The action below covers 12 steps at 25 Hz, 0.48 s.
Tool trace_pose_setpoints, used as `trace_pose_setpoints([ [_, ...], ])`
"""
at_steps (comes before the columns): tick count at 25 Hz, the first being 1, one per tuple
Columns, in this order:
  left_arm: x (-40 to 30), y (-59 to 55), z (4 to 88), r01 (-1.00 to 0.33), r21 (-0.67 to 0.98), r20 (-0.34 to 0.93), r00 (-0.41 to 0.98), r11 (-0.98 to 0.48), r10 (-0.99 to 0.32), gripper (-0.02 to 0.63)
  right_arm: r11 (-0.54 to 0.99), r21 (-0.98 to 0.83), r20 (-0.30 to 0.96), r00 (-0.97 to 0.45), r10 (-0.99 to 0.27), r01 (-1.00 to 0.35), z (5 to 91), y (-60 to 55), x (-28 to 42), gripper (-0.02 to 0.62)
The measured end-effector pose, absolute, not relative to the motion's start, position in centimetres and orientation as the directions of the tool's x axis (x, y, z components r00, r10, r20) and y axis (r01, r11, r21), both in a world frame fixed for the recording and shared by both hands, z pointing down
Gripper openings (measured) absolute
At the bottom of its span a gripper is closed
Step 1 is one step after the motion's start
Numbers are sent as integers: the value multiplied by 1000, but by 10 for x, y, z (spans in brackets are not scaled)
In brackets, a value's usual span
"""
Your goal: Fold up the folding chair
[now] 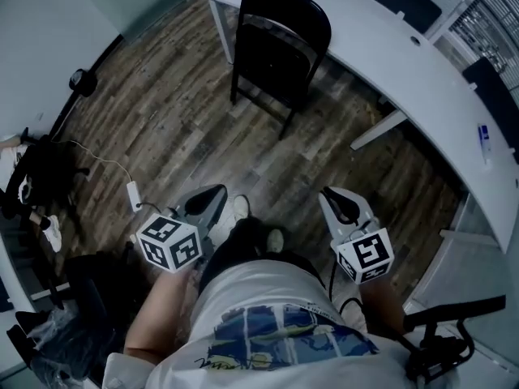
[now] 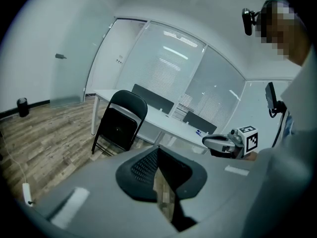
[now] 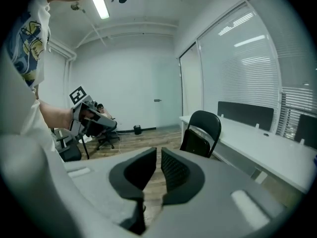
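Folding chair stands at top centre of the frame beside the curved white desk, well apart from the person's left gripper, shut and empty, and right gripper, parted a crack on nothing, both seemingly aimed for an approach.

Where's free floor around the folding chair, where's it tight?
Bare wood floor between the person's shoes and the black metal folding chair, and left of it toward the small black bin. Tight: chair close by the white curved desk; white cable and dark gear at far left.
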<state>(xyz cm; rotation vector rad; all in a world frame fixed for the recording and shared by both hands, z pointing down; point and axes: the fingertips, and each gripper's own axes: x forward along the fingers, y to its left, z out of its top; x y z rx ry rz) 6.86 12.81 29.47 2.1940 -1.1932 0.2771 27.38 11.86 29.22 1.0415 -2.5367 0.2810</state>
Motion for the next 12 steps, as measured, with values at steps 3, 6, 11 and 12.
trace_pose_setpoints([
  [3,75,141,280,-808,417,449,581,-416,-679,-2,702,-40,405,-654,-639,-711,284,136,278,26],
  [6,84,148,268,-799,394,427,597,-454,-679,-2,690,-27,403,-639,-655,-724,281,149,283,25],
  [11,80,170,259,-773,406,385,628,-487,-676,-2,686,-1,411,-625,-663,-728,276,176,269,25],
  [12,74,177,257,-772,407,380,630,-489,-677,-2,687,3,411,-625,-664,-727,274,183,262,23],
])
